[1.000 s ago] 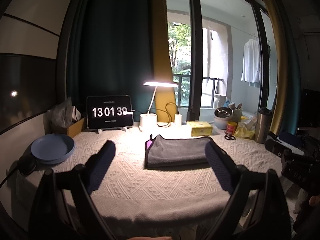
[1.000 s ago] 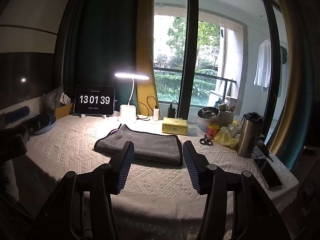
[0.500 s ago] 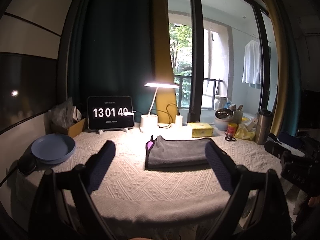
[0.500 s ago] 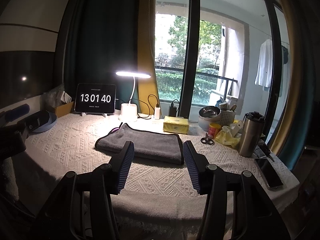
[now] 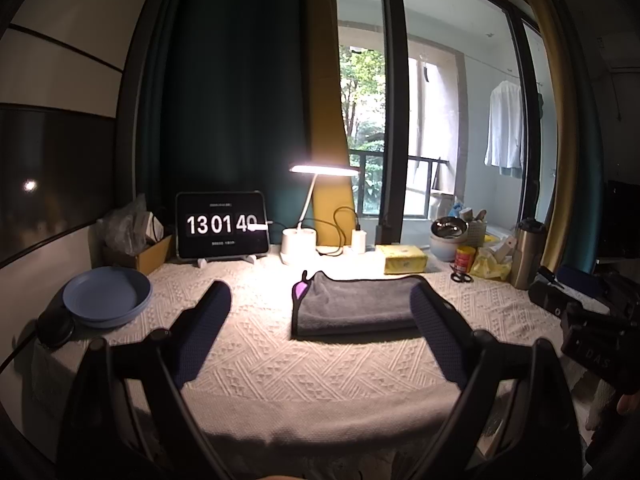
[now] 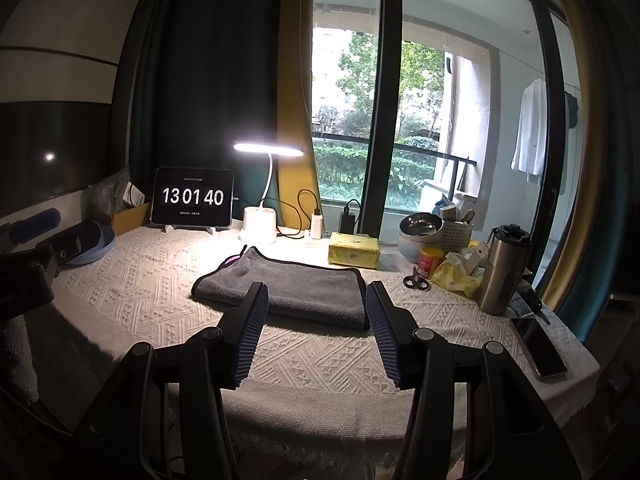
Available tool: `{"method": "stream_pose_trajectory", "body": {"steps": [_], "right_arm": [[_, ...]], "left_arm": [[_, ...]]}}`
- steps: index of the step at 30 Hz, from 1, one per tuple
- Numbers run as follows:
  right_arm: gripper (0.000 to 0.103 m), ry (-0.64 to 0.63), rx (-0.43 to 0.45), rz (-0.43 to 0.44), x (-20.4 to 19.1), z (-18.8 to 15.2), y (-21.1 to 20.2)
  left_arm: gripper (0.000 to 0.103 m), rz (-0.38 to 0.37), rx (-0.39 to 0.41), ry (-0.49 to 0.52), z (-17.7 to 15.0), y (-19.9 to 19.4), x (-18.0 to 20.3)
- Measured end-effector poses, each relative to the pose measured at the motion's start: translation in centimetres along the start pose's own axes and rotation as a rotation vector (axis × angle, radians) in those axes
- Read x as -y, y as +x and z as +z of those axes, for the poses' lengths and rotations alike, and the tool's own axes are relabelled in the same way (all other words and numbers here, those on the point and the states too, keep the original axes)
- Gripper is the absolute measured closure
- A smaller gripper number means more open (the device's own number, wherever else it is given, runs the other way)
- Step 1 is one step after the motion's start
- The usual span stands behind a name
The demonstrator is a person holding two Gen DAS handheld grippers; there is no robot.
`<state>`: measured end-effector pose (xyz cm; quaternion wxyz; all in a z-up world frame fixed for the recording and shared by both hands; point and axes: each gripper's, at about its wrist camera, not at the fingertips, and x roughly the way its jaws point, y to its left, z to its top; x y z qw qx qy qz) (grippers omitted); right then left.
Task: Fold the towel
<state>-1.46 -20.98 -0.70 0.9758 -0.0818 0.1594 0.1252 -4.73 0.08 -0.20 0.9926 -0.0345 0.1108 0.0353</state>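
Observation:
A grey towel (image 5: 352, 306) lies folded flat in a rectangle on the white textured tablecloth (image 5: 260, 356), with a purple tag at its far left corner. It also shows in the right wrist view (image 6: 288, 292). My left gripper (image 5: 320, 312) is open and empty, held back over the table's front edge, short of the towel. My right gripper (image 6: 316, 308) is open and empty, also near the front edge, just short of the towel's near edge. Neither gripper touches the towel.
A clock tablet (image 5: 222, 225), a lit desk lamp (image 5: 300, 240) and a yellow tissue pack (image 5: 402, 259) stand behind the towel. A blue plate (image 5: 106, 296) sits at the left. Scissors (image 6: 416, 282), a steel tumbler (image 6: 502, 272) and a phone (image 6: 538, 346) lie at the right.
The clock went from 13:01:39 to 13:01:40. Both grippers and the towel have stayed almost still.

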Motion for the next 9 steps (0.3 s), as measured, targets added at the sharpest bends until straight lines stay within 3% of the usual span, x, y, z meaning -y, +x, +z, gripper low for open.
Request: {"method": "stream_pose_trajectory", "body": {"steps": [9], "right_arm": [[0.049, -0.001, 0.001, 0.005, -0.16, 0.12, 0.15]], "left_arm": [[0.011, -0.025, -0.006, -0.003, -0.05, 0.07, -0.04]]}}
